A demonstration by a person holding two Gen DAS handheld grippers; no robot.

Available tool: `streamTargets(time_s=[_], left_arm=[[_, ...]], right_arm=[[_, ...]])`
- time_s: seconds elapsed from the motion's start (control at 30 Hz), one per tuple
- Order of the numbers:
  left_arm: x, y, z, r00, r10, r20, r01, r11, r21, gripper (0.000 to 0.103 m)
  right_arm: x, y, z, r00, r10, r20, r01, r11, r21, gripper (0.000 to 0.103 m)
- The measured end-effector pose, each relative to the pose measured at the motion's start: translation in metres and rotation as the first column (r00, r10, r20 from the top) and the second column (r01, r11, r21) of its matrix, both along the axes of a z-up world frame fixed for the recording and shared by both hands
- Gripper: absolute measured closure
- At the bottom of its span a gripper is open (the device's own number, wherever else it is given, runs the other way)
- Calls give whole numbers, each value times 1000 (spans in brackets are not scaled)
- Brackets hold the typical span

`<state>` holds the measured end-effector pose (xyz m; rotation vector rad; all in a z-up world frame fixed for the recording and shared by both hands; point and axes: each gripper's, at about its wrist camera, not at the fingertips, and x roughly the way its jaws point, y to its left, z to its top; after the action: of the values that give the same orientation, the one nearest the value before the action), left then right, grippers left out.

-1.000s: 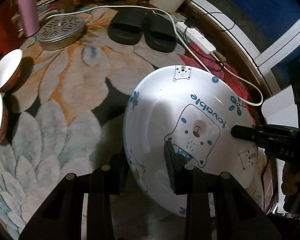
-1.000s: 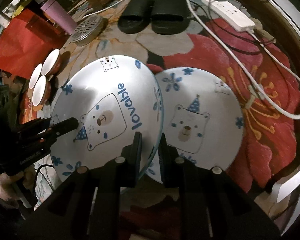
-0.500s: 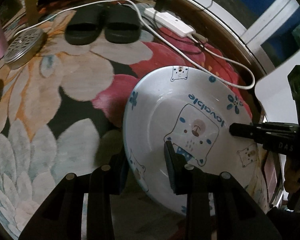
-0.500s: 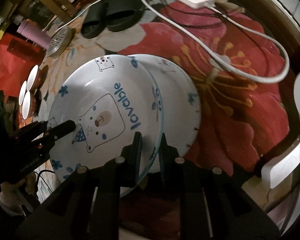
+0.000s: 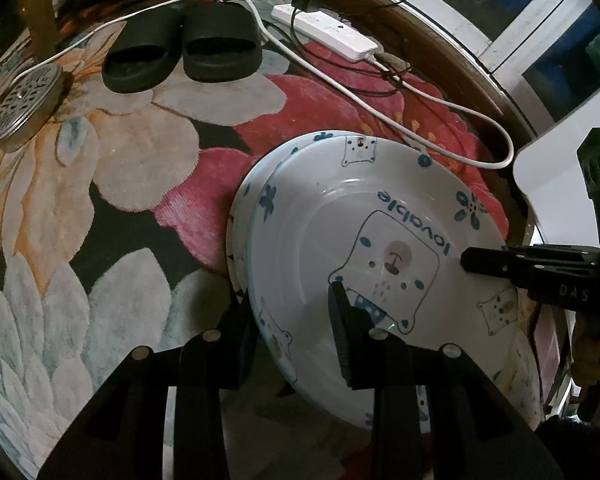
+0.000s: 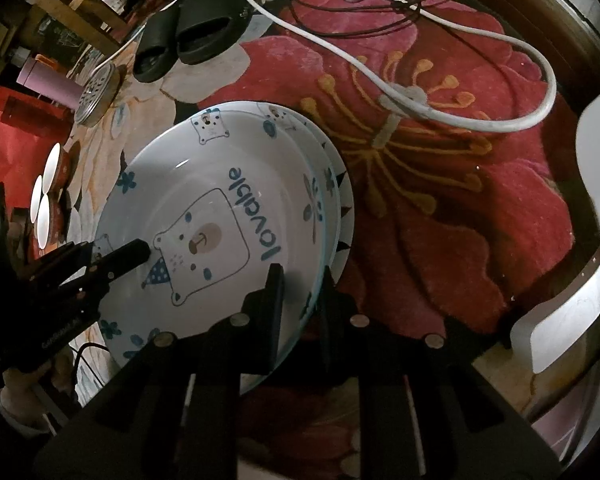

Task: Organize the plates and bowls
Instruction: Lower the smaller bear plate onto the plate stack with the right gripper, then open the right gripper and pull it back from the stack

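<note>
A white plate (image 5: 380, 216) printed with a bear and the word "lovable" hangs tilted just above the carpet. My left gripper (image 5: 294, 332) is shut on its near rim. My right gripper (image 6: 300, 300) is shut on the opposite rim, and in the left wrist view the right gripper's fingers (image 5: 500, 264) reach in from the right. A second bear plate (image 6: 342, 200) lies on the carpet directly underneath, with only its edge showing past the held plate. Three small white bowls (image 6: 46, 188) stand on edge in a row at the far left.
Black slippers (image 5: 180, 48), a white power strip (image 5: 328, 32) and its looping cable (image 5: 420, 96) lie on the flowered carpet beyond the plates. A round metal grate (image 5: 24, 104) and a pink bottle (image 6: 48, 84) sit at the left. A white object (image 6: 596, 152) stands at the right.
Both grippers carried the held plate sideways over the second plate, which showed fully beside it a second ago. Now the held plate covers nearly all of it.
</note>
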<state>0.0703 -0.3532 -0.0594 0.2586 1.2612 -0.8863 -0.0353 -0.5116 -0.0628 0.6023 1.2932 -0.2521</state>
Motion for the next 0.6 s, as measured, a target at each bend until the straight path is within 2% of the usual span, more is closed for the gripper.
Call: streamTargets(time_s=[0.33, 0.43, 0.53, 0.57, 0.6], left_arm=[[8, -8, -1, 1000, 5, -4, -5, 1000, 24, 70], [11, -9, -1, 1000, 11, -24, -11, 1000, 18, 66], [13, -9, 0, 999, 12, -49, -12, 1000, 3, 49], [12, -9, 1, 999, 14, -45, -14, 1000, 5, 37], [11, -8, 3, 999, 12, -42, -13, 1000, -8, 30]], right_arm=[[4, -10, -13, 999, -47, -11, 47, 997, 56, 85], [6, -10, -13, 999, -51, -13, 51, 997, 56, 84], [8, -12, -14, 997, -80, -14, 80, 994, 70, 84], [8, -13, -15, 996, -86, -14, 87, 993, 76, 84], [8, -13, -16, 996, -89, -15, 89, 993, 79, 84]])
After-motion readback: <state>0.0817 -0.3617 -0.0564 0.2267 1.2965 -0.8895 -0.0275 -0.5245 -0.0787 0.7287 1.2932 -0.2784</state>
